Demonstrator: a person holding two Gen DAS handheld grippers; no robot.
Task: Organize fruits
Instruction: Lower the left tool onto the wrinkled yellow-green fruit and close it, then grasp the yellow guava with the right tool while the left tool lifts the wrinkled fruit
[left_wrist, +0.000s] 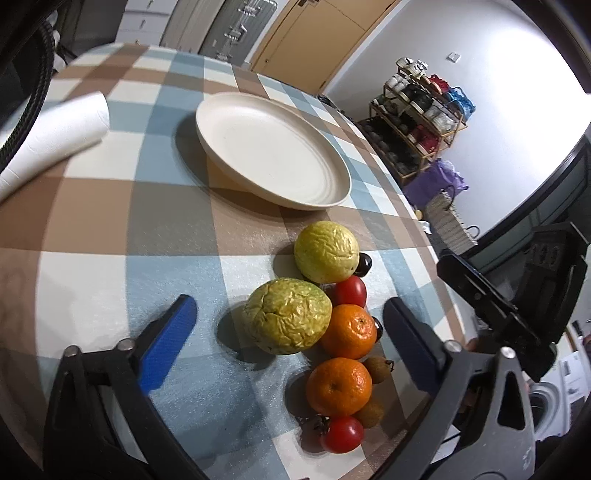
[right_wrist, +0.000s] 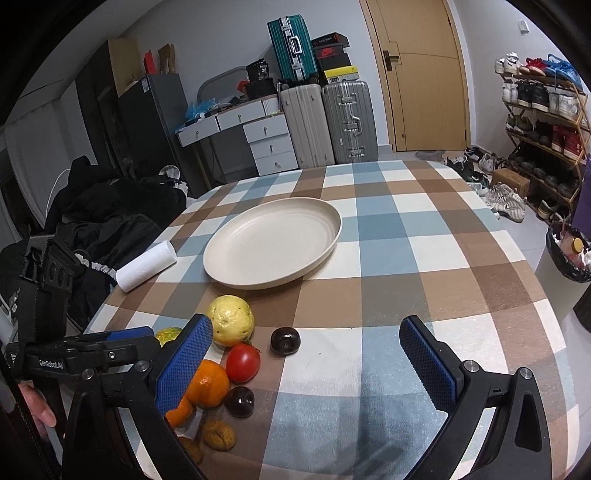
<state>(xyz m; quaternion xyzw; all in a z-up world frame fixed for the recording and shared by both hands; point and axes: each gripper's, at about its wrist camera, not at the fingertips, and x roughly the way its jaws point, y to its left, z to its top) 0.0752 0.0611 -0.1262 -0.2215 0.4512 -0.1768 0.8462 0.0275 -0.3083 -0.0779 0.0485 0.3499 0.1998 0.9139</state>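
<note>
Plate (left_wrist: 273, 155) bare, fruits (left_wrist: 288, 317) alongside

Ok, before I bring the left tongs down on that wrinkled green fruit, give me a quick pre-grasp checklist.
1. Left tongs open, nothing held: ok.
2. Wrinkled green fruit between the fingers: ok.
3. Fruit free of neighbours: not ok, upper orange touches it.
4. Cream plate empty and upright: ok.
5. Right tongs open, clear of the target: ok.
6. Path to the plate over the checked tablecloth free: ok.
</note>
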